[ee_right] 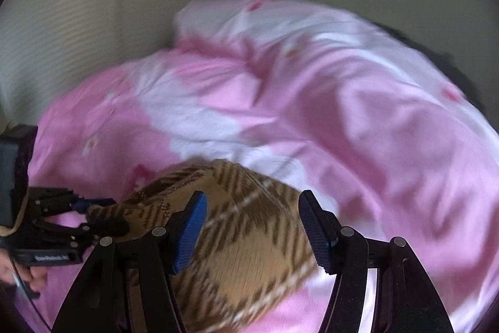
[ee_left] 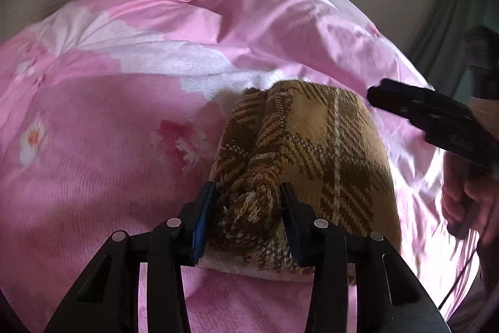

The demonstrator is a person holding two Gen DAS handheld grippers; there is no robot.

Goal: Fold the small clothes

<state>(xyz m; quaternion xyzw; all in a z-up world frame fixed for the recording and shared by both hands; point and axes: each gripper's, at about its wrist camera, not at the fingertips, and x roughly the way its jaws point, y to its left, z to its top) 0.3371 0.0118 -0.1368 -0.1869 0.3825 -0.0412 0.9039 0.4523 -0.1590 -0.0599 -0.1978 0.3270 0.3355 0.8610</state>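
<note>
Brown-plaid knit garment (ee_left: 315, 145); bunched, folded over

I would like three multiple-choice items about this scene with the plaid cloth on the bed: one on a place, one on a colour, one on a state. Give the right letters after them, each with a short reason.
1. Where does the plaid cloth lie?
A. on the pink bedding
B. on a wooden floor
C. inside a basket

2. What colour are the pads on the gripper fingers?
A. red
B. blue
C. yellow

3. What is the state of the two grippers?
A. both open
B. left open, right shut on the cloth
C. left shut on the cloth, right open

Key:
1 A, the pink bedding surrounds the cloth.
2 B, the pads are blue in both views.
3 C, the left gripper pinches a bunched part of the cloth, while the right gripper stands wide apart above it.
</note>
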